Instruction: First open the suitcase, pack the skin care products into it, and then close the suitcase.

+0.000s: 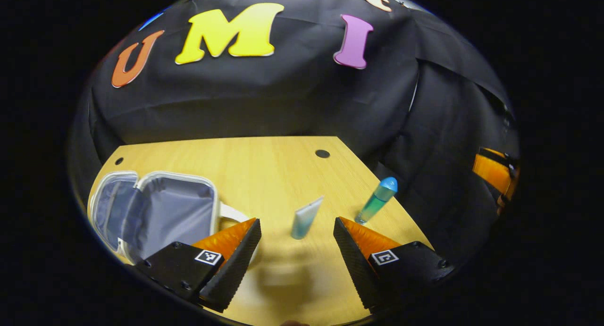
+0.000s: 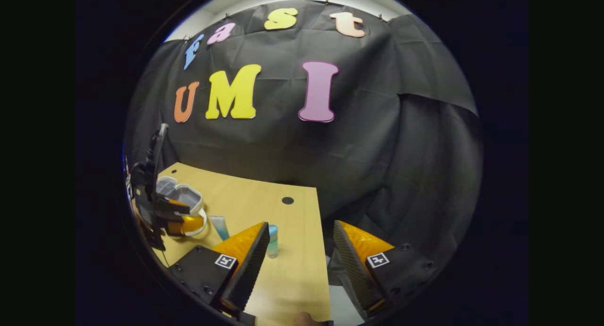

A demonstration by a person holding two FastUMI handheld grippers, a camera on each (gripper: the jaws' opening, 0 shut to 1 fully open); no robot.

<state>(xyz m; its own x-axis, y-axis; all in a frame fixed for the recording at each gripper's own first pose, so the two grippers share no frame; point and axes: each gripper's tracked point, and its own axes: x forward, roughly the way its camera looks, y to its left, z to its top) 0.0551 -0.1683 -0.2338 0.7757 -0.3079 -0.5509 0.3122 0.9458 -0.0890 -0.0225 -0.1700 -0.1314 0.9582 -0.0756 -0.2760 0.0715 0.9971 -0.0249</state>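
Left gripper view: the left gripper [image 1: 297,227] hovers over the table [image 1: 264,165], fingers spread and empty. Just beyond the tips stands a tube [image 1: 306,218], a blue-capped bottle [image 1: 377,201] to its right near the table edge. Left of them the suitcase [image 1: 155,213] lies open, its grey lining bare. Right gripper view: the right gripper [image 2: 302,231] is also spread, holding nothing, with the bottle [image 2: 272,241] by its left finger.

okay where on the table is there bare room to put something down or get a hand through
Bare wood runs across the back of the table, between the open suitcase and the far edge. More lies near, ahead of the left gripper. It is tighter around the standing tube and the blue-capped bottle by the right edge.
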